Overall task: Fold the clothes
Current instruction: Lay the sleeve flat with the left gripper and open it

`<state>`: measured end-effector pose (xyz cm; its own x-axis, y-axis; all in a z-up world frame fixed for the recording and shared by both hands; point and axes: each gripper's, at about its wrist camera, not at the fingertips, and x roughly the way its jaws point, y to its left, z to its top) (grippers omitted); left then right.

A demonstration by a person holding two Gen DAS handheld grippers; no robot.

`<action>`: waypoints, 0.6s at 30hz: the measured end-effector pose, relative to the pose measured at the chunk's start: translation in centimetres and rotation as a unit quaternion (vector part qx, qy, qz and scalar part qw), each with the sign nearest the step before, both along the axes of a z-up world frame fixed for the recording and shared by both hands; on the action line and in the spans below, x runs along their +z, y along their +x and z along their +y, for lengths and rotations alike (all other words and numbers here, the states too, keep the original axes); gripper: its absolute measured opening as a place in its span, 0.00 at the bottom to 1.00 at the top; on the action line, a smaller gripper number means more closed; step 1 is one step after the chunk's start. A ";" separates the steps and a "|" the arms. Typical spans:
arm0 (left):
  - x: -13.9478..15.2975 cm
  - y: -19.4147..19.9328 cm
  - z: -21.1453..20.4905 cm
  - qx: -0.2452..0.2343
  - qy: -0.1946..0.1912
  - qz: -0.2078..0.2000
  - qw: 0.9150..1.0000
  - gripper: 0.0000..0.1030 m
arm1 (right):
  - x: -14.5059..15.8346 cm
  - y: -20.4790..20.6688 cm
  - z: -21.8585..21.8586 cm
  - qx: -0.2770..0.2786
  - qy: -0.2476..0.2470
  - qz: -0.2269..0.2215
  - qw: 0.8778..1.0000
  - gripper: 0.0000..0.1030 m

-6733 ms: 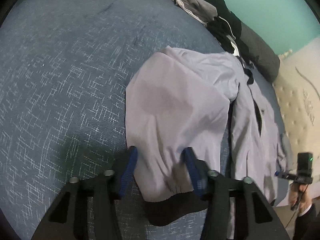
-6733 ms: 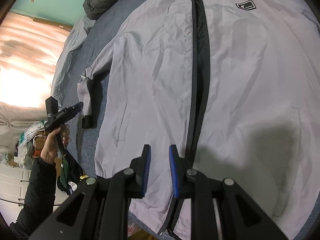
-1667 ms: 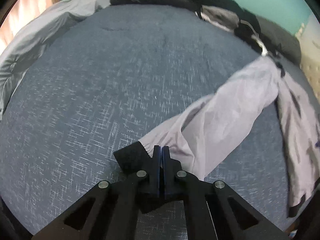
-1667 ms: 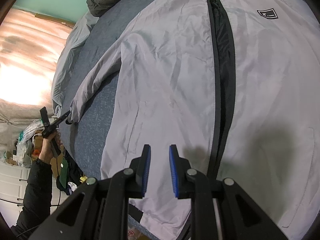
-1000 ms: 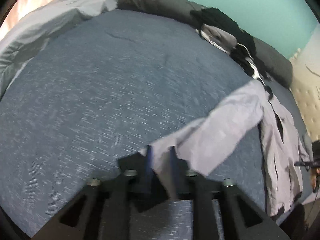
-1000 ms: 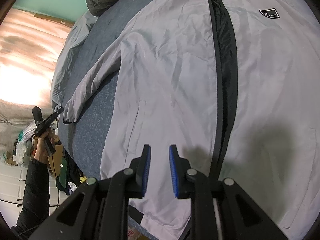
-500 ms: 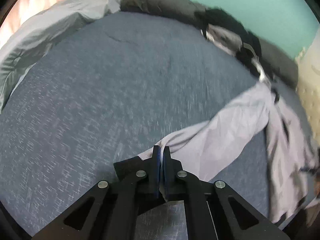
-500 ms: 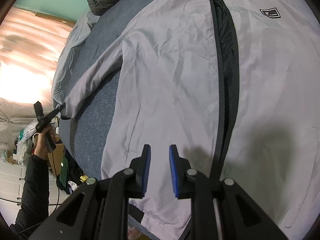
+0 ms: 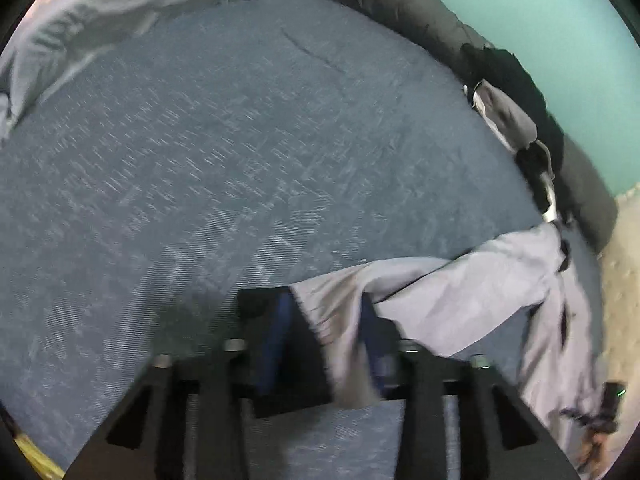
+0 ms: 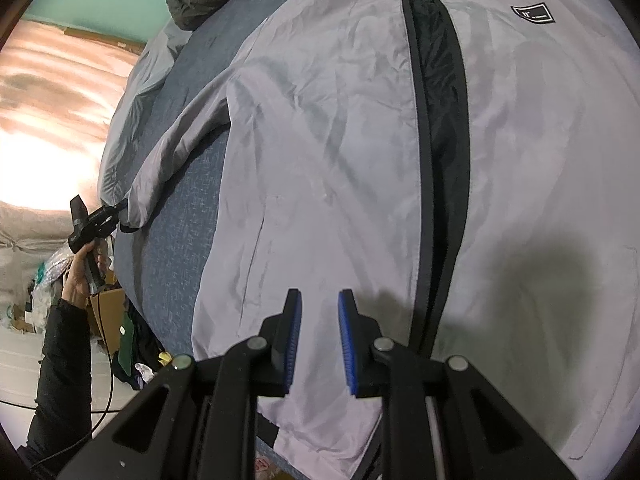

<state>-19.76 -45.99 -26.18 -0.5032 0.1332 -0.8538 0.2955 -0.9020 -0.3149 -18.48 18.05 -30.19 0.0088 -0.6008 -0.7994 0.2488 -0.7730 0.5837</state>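
Left wrist view: left gripper [image 9: 326, 344], jaws spread, the jacket's sleeve cuff [image 9: 332, 312] lying loose between them at 6 o'clock on the blue bed [image 9: 224, 152]. Right wrist view: right gripper [image 10: 319, 340], jaws spread and empty, over the light grey zip jacket [image 10: 332, 152], spread flat, front up, collar at 12 o'clock.

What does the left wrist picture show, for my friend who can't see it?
The left gripper has its jaws open around the black cuff of a light grey jacket sleeve. The sleeve stretches across a blue bed, with dark clothes piled along the far edge.
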 end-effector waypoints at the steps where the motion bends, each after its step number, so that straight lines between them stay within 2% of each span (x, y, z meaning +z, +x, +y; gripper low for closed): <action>1: 0.4 0.5 -0.1 -0.002 -0.007 0.005 1.000 0.43 | 0.0 0.0 0.0 0.001 0.000 0.000 1.000 0.18; 5: 2.1 2.6 0.3 -0.026 -0.042 0.029 0.998 0.51 | 0.1 -0.3 0.0 -0.003 -0.003 0.000 1.000 0.18; 8: 3.2 4.3 1.0 -0.051 -0.073 0.045 0.995 0.53 | 0.2 -0.1 -0.4 0.002 -0.005 0.001 1.000 0.18; 11: 2.5 5.5 1.8 -0.075 -0.094 0.038 0.992 0.53 | 0.3 0.1 -0.8 0.004 -0.007 0.000 1.000 0.18; 18: 0.3 7.1 1.3 -0.061 -0.078 0.037 0.994 0.54 | 1.0 0.5 -1.3 0.010 -0.009 0.005 1.000 0.18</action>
